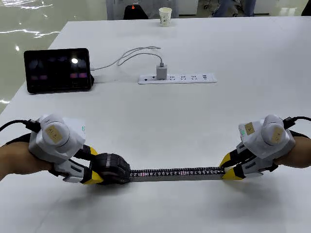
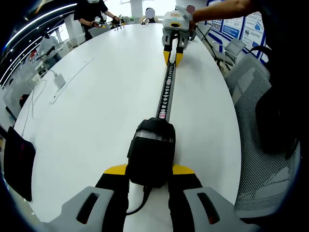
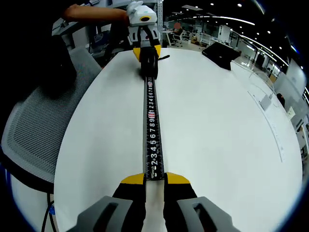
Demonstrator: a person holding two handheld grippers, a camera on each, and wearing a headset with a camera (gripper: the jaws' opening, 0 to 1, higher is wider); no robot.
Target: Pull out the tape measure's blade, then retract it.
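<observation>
left claw (image 1: 95,165) clamps tape measure case (image 1: 112,168), near-left on counter (image 1: 194,121) | right claw (image 1: 227,168) pinches blade (image 1: 177,173) tip, near-right | blade extended, straight | advice: keep it level, case steady, feed back slowly, no snap

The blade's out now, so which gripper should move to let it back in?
Probably the right gripper: it pinches the blade tip and can travel toward the tape measure case, which the left gripper holds.
</observation>
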